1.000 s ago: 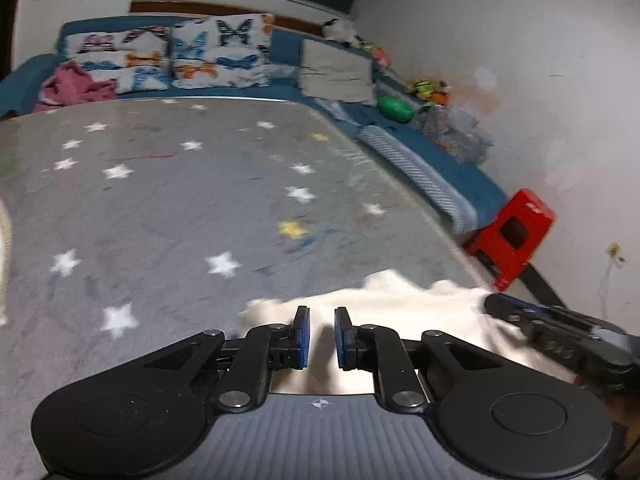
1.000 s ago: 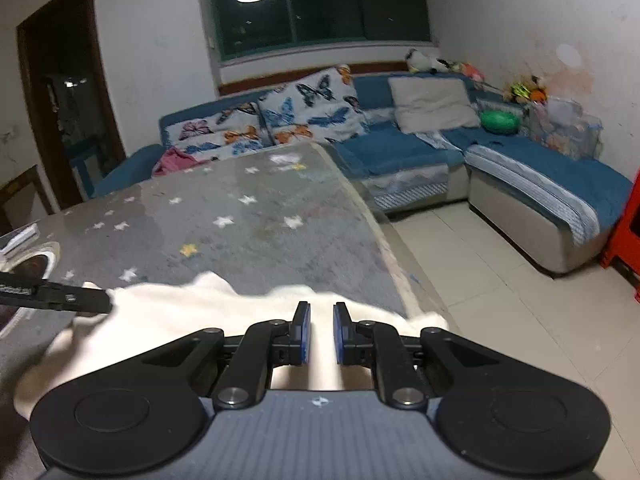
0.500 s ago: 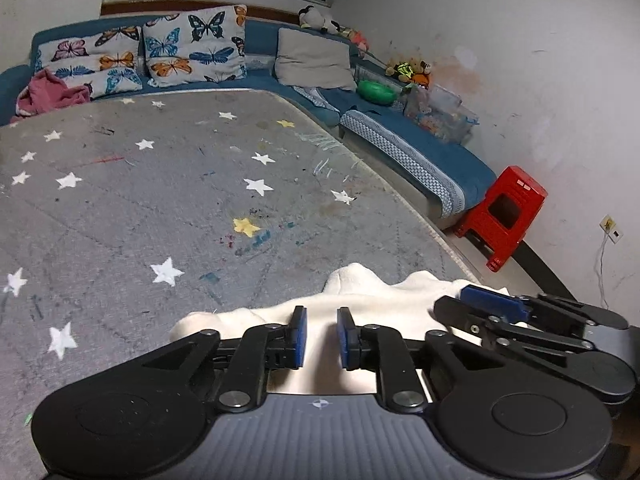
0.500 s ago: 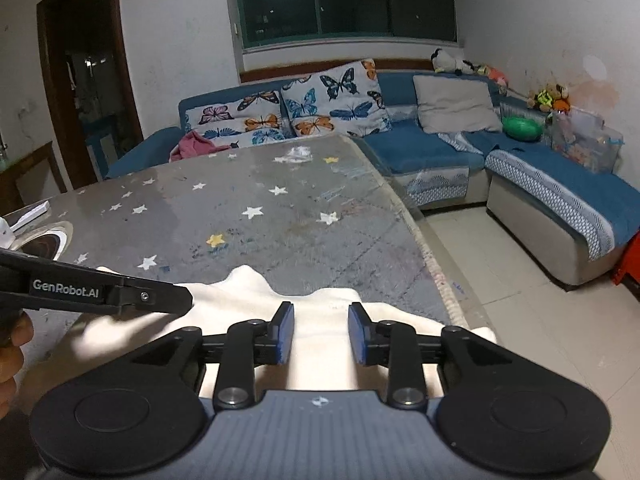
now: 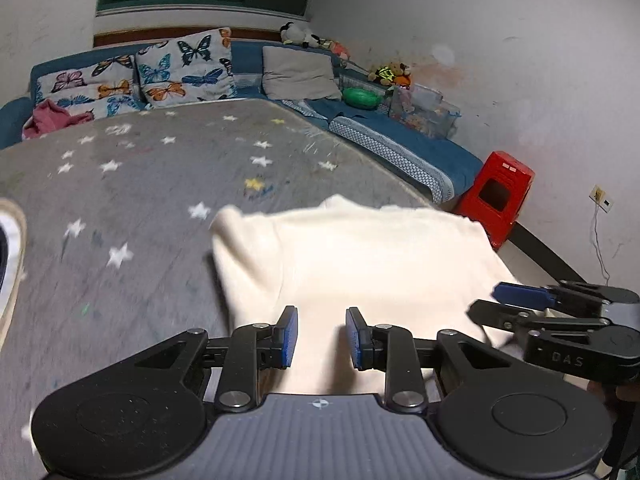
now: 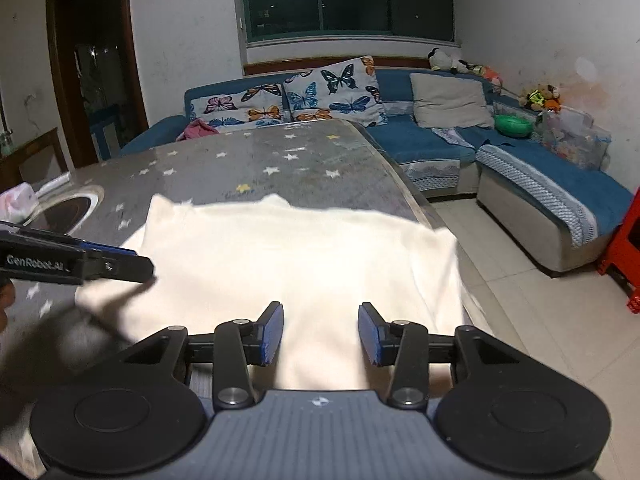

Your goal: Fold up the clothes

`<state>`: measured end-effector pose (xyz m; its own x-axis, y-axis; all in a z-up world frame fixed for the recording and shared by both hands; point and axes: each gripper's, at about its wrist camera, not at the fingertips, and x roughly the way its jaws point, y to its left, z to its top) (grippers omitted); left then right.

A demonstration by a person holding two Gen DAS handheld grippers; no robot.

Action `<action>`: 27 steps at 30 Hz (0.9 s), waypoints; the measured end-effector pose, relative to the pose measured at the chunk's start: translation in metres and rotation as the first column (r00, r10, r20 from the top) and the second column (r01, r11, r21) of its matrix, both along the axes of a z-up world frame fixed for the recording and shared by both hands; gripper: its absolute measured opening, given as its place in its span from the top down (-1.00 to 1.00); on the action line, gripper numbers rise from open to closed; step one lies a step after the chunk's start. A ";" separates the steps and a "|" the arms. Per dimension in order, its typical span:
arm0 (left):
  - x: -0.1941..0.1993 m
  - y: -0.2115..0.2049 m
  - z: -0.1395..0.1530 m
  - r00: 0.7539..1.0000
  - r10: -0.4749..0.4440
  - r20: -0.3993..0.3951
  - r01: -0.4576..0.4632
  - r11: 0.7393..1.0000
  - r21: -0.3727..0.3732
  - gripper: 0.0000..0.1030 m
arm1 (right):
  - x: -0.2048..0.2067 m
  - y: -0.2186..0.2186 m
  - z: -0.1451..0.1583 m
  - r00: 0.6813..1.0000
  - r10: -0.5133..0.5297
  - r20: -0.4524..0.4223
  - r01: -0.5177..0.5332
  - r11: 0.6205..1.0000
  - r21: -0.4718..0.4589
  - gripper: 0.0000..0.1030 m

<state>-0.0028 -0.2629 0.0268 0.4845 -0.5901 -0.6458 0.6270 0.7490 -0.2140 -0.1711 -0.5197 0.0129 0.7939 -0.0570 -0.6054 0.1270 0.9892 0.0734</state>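
Note:
A cream-white garment (image 5: pixel 360 256) lies folded flat on the near right part of the grey star-patterned table (image 5: pixel 140 184); it also shows in the right wrist view (image 6: pixel 296 256). My left gripper (image 5: pixel 320 336) is open and empty over the garment's near edge. My right gripper (image 6: pixel 320 332) is open and empty over the same near edge, further right. The right gripper shows at the right of the left wrist view (image 5: pixel 520 304), and the left gripper at the left of the right wrist view (image 6: pixel 100 264).
The table's right edge (image 6: pixel 404 184) drops to a tiled floor. A blue corner sofa (image 6: pixel 440 148) with butterfly cushions stands behind. A red plastic stool (image 5: pixel 496 196) sits right of the table. A round inset (image 6: pixel 68 208) is at the table's left.
Both grippers have opened and let go of the garment, which now lies flat. Both have drawn back and lifted a little, so more of the garment shows.

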 end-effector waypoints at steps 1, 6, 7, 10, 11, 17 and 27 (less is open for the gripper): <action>-0.002 0.002 -0.002 1.000 -0.001 0.000 0.001 1.000 0.003 0.41 | -0.006 0.002 -0.002 1.000 -0.005 -0.003 0.005 1.000 -0.003 0.19; -0.011 0.004 -0.004 1.000 0.001 0.013 -0.001 1.000 0.023 0.28 | -0.020 0.007 -0.004 1.000 -0.031 0.000 0.031 0.999 -0.030 0.17; -0.012 0.005 -0.003 1.000 0.002 0.013 -0.003 1.000 0.019 0.22 | -0.021 0.010 -0.002 1.000 -0.029 0.010 0.029 0.999 -0.030 0.17; -0.016 0.009 0.001 1.000 0.015 0.016 -0.015 1.000 0.007 0.15 | -0.019 0.019 0.004 0.999 -0.014 0.040 0.015 1.000 -0.023 0.10; -0.017 0.011 0.002 1.000 0.021 0.009 -0.021 1.000 0.004 0.14 | -0.017 0.022 0.005 0.999 -0.009 0.047 0.010 1.000 -0.022 0.09; -0.024 0.023 0.005 0.999 0.050 -0.007 -0.050 0.999 0.006 -0.15 | -0.003 0.034 -0.005 1.000 0.026 0.004 -0.026 0.999 -0.021 -0.02; -0.034 0.036 0.012 0.994 0.101 0.047 -0.102 0.995 0.018 -0.80 | -0.020 0.043 0.003 1.000 -0.010 0.023 0.011 0.999 -0.038 -0.45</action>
<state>-0.0372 -0.2269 0.0387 0.5708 -0.5233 -0.6328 0.5566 0.8131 -0.1705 -0.1913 -0.4765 0.0157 0.8068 -0.0883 -0.5841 0.1363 0.9899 0.0387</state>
